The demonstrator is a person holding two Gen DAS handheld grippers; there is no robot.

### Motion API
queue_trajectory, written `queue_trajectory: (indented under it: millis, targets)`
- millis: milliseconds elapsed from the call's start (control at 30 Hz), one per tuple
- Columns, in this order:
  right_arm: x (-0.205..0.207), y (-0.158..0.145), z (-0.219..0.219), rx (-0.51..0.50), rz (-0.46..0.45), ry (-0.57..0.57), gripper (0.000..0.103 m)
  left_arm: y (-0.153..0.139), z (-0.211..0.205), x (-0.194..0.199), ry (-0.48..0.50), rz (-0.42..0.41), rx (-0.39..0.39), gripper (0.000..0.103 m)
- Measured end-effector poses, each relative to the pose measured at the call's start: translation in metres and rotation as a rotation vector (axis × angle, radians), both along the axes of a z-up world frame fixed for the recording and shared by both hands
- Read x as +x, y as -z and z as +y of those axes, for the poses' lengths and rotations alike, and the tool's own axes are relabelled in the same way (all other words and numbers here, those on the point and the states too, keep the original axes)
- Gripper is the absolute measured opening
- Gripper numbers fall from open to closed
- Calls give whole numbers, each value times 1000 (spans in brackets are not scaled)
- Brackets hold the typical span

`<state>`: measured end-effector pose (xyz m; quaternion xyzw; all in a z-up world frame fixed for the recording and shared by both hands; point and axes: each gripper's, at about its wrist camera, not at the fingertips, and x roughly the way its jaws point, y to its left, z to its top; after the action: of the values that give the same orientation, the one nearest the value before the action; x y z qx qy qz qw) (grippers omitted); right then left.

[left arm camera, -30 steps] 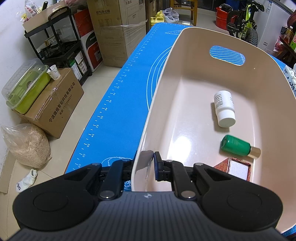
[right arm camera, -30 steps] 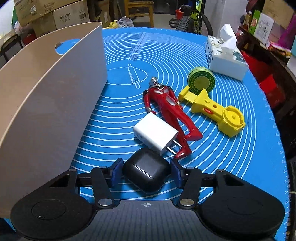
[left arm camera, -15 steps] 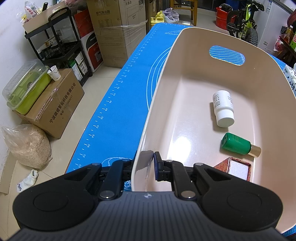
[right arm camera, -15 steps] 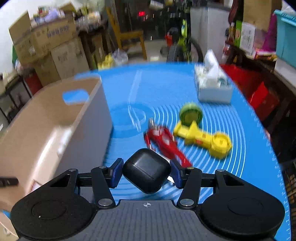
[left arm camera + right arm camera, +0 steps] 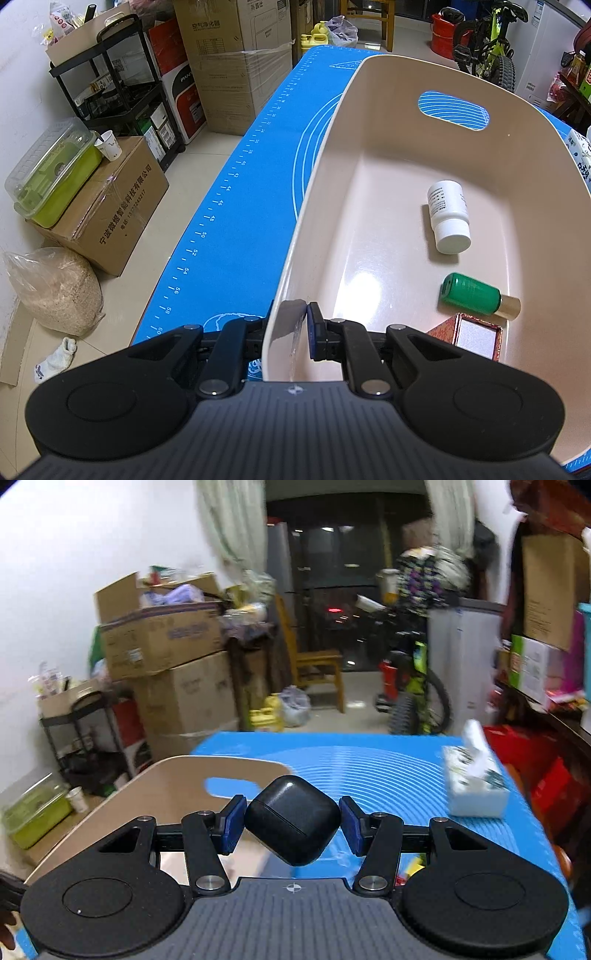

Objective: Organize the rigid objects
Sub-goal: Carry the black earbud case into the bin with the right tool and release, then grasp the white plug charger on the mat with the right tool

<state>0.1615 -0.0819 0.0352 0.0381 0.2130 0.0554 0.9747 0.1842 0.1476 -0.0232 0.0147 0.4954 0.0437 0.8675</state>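
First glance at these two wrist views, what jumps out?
The black case pinched in the right gripper, raised above the blue mat. Next, the big beige bin, its near wall clamped by the left gripper. Inside lie a white bottle, a green bottle and a small red box.

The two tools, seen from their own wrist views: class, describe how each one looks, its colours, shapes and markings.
Left tool and right tool look alike: matte black bodies with a round disc moulded each side, a grey ribbed centre panel bearing a small white crosshair mark, black linkage arms with silver pivot pins, and blue pads on the fingers. No cables or sleeves show.
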Motion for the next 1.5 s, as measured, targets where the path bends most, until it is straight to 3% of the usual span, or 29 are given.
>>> queue_trajectory:
  millis: [333, 700, 767, 867, 1200, 1367, 1500]
  targets:
    - [5, 7, 59, -147, 38, -213, 59, -1, 1, 0, 2, -1, 2, 16]
    - [25, 31, 90, -195, 329, -329, 60, -1, 0, -1, 3, -2, 4, 16]
    - [24, 32, 92, -214, 327, -328, 59, -2, 0, -1, 4, -2, 5, 16]
    - [25, 30, 90, -196, 325, -330, 69, -2, 0, -1, 4, -4, 7, 16]
    - [16, 5, 57, -102, 220, -284, 77, -3, -1, -2, 2, -4, 6, 16]
    - [11, -13, 28, -48, 137, -214, 80, -2, -1, -2, 2, -4, 6, 16]
    - [14, -16, 1, -21, 125, -142, 81, -4, 1, -2, -1, -4, 5, 16]
